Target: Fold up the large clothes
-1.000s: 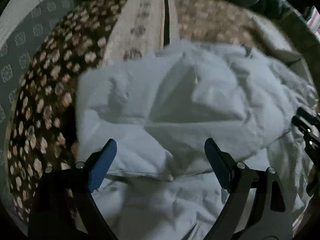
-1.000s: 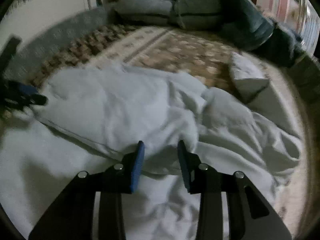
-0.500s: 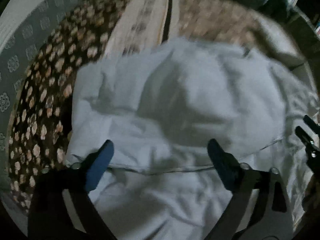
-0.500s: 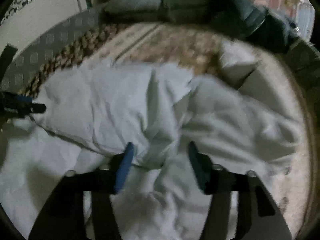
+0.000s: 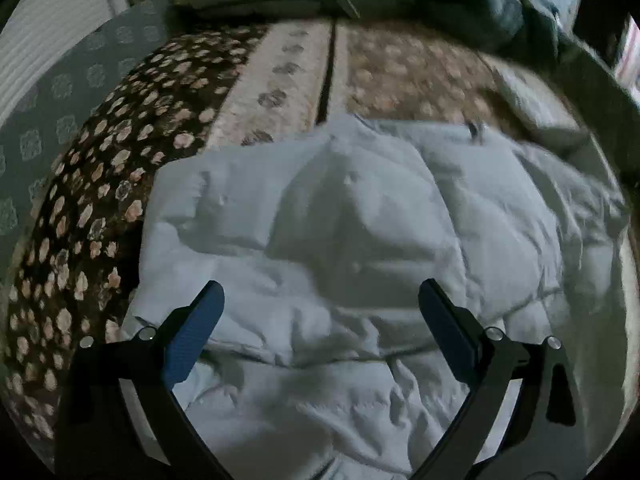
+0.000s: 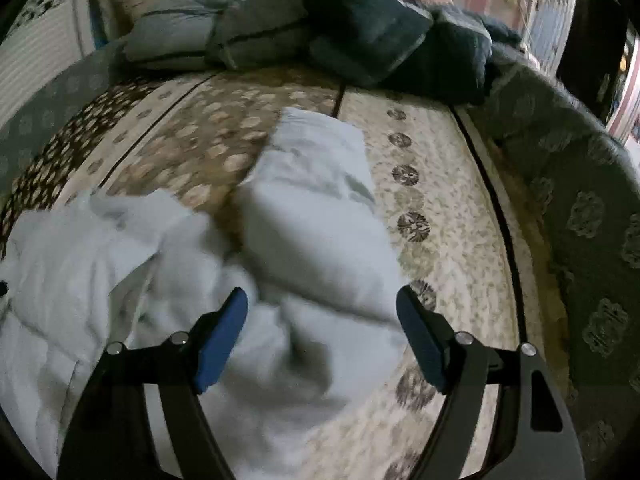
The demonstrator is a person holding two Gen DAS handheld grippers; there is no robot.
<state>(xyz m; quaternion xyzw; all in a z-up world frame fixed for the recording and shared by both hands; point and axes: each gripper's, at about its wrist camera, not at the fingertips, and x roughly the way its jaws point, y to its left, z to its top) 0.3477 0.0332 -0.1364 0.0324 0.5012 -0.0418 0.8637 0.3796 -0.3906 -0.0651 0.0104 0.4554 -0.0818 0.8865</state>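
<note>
A large white padded garment point(image 5: 360, 248) lies rumpled on a patterned bed cover point(image 5: 120, 168). In the left wrist view my left gripper point(image 5: 320, 320) hangs open above its near, creased edge and holds nothing. In the right wrist view my right gripper point(image 6: 322, 328) is open wide and empty over the garment's right part, where a sleeve point(image 6: 316, 200) stretches away over the cover point(image 6: 440, 200). The garment's left part point(image 6: 80, 260) lies bunched at the left of that view.
Grey and dark pillows point(image 6: 280, 28) are piled at the far end of the bed. A grey patterned bed edge point(image 6: 580, 220) runs along the right. A white wall panel point(image 5: 48, 40) stands at the far left.
My right gripper has opened wide, let go of the cloth and swung to the right over the sleeve. My left gripper stays open and has drawn back a little.
</note>
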